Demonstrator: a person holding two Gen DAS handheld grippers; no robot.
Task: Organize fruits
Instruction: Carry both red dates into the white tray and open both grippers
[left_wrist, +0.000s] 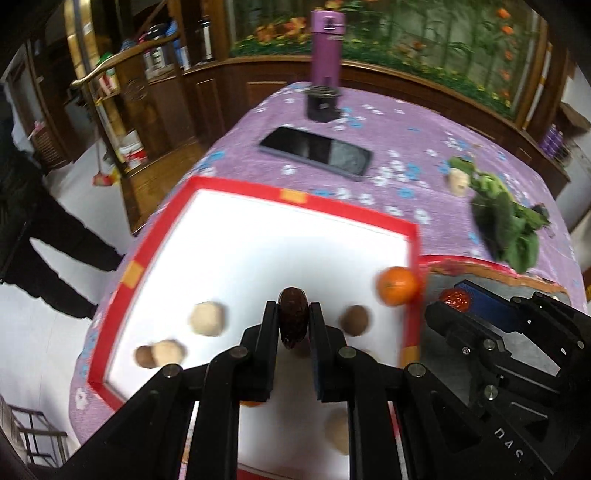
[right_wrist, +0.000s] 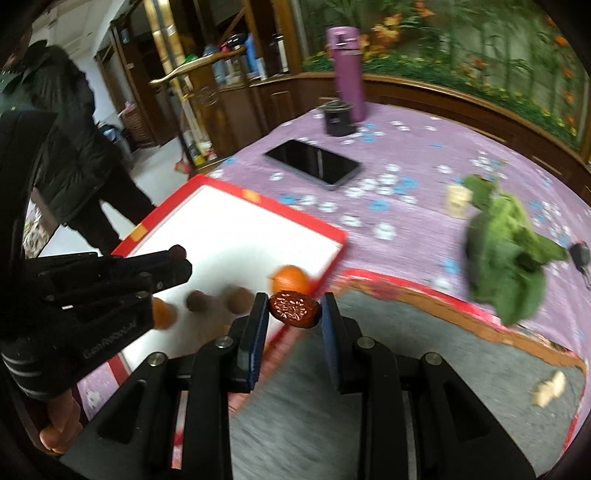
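Clamped fingers (left_wrist: 271, 325) of the left gripper (left_wrist: 293, 325) squeeze a dark brown date (left_wrist: 293, 317) at the lower centre of the left wrist view, the fruit standing upright between the two pads above the white tray (left_wrist: 258, 236) with its red rim. Left of that grip, low in the frame, two pale round fruits and a darker one lie on the tray floor; a beige longan (left_wrist: 207, 318) sits nearest the fingers. Right of the grip rests a brown longan (left_wrist: 354, 319), and further right an orange (left_wrist: 398, 285) lies against the tray's right rim. Beyond that rim, at the lower right, the right gripper (left_wrist: 456, 301) holds a red-brown date (left_wrist: 455, 298) over a second, grey-floored tray (left_wrist: 487, 264).

Through the right wrist view, the left gripper (right_wrist: 177, 258) reaches in from the left edge over the white tray (right_wrist: 236, 229). At the lower centre, the right gripper (right_wrist: 294, 308) grips the wrinkled red-brown date (right_wrist: 294, 308) sideways between its blue-padded fingers (right_wrist: 258, 314), just over the border between the two trays. At the frame's right, leafy greens (right_wrist: 506, 258) lie on the purple flowered tablecloth (right_wrist: 424, 147); a phone (right_wrist: 312, 161) and a purple bottle (right_wrist: 348, 70) sit towards the upper centre.
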